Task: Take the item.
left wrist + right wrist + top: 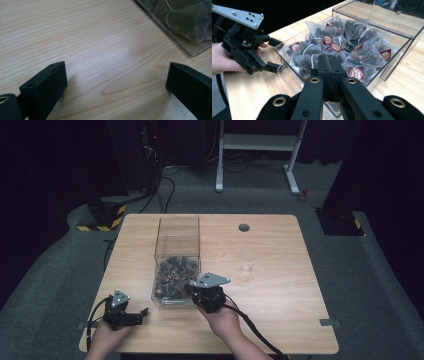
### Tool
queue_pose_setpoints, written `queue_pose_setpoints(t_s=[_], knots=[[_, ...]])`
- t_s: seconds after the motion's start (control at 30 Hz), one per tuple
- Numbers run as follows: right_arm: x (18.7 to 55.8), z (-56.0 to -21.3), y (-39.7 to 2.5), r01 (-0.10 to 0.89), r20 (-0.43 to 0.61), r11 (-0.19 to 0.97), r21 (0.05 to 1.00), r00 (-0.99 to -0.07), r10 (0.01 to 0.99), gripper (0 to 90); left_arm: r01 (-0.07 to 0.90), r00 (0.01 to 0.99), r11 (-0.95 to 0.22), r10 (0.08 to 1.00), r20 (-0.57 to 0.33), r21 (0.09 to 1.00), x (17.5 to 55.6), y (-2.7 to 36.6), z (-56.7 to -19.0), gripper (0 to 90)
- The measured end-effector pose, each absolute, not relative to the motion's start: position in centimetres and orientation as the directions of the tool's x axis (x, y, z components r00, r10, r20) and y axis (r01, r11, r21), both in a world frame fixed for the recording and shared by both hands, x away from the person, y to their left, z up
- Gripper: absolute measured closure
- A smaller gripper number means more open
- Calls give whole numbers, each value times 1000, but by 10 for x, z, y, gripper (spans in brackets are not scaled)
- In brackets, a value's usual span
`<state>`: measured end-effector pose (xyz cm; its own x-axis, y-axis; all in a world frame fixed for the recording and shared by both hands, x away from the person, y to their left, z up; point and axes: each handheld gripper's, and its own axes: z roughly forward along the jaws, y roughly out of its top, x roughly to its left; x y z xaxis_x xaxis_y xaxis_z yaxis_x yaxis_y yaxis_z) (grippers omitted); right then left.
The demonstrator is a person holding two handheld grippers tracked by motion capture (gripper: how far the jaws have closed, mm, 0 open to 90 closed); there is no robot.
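Nothing is out yet: the tea bags point(352, 50) all lie in the clear box point(177, 232) mid-tabletop. The right tool point(329, 66) hangs over them pinched empty (jaws touching); the left tool point(117, 82) waits, gaping wide.

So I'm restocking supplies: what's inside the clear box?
The clear plastic box holds a heap of pyramid tea bags with dark leaves and red tags. Whatever lies under the top layer is covered; the right tool hides some too.
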<state>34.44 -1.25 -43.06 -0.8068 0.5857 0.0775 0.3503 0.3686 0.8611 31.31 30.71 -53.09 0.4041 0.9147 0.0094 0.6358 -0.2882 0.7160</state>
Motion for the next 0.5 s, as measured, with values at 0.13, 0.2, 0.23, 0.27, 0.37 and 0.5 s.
queue_pose_setpoints(t_s=[0.13, 0.2, 0.23, 0.27, 0.37, 0.5], knots=[[343, -427, -15, 348, 81, 353, 868, -802, 592, 900, 636, 404, -288, 915, 9, 716, 313, 307, -531, 38], [342, -426, -17, 347, 82, 346, 872, -799, 595, 900, 636, 404, -288, 915, 9, 716, 313, 307, -531, 38], [342, -425, -17, 347, 83, 344, 873, -799, 595, 900, 636, 404, -288, 915, 9, 716, 313, 307, -531, 38], [342, -424, -18, 345, 83, 340, 875, -799, 596, 900, 636, 404, -288, 915, 9, 716, 313, 307, -531, 38], [341, -422, -20, 337, 76, 337, 879, -797, 599, 900, 636, 404, -288, 915, 9, 716, 313, 307, -531, 38], [340, -420, -23, 333, 75, 330, 883, -794, 603, 900, 636, 404, -288, 915, 9, 716, 313, 307, -531, 38]])
